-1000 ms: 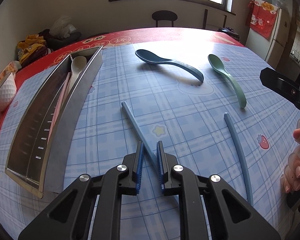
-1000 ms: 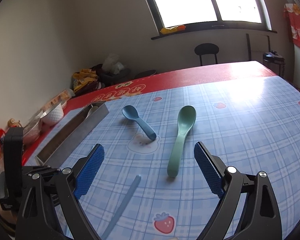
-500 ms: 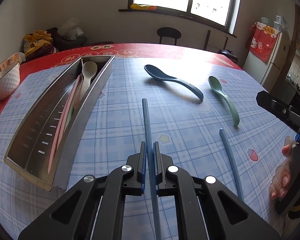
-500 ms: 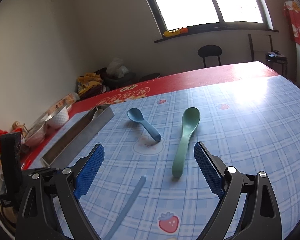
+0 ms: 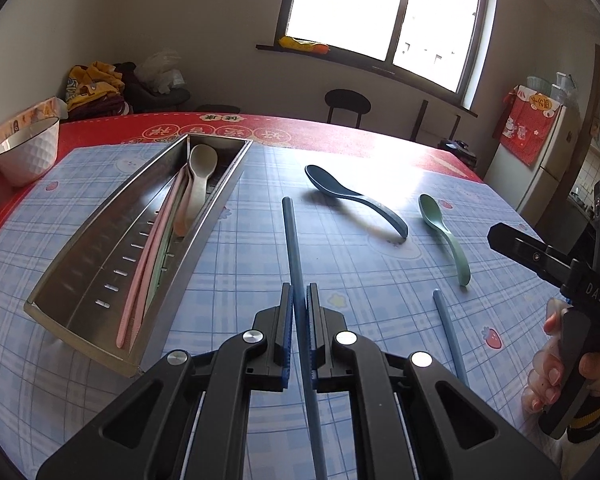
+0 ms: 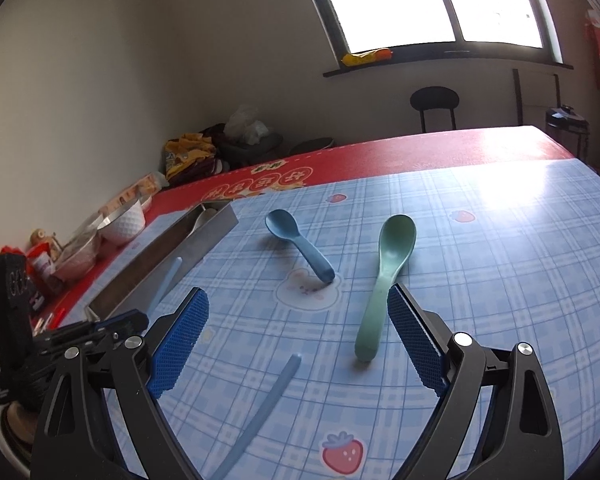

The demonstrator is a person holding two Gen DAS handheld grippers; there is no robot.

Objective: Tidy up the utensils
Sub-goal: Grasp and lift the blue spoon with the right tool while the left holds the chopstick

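We begin with the table [image 5: 380,280], its blue checked cloth filling the lower half of both views, and on it the metal tray [image 5: 204,248] running diagonally through the left of the left-wrist frame. It already holds a pale spoon [image 5: 200,176] and pink chopsticks [image 5: 156,248] laid lengthwise, so we judge it to be the collecting place, set long-side on so that slim utensils can slide in along its length.

The loose pieces lie right of centre: a dark blue spoon [image 5: 352,196], a green spoon [image 5: 444,236] further right, and a second blue chopstick [image 5: 448,332] lying flat at lower right.

The left gripper [image 5: 298,320], at bottom centre, has its jaws drawn nearly together, pinching the blue chopstick [image 5: 290,248], which points up the frame, its tip just right of the tray. We take the mid-shaft grip to be for balance, and the next move looks to be a swing left over the tray.

The right gripper [image 6: 296,336] stands with jaws spread wide and nothing between them; the green spoon's handle ends just inside its right finger, apparently waiting its turn.
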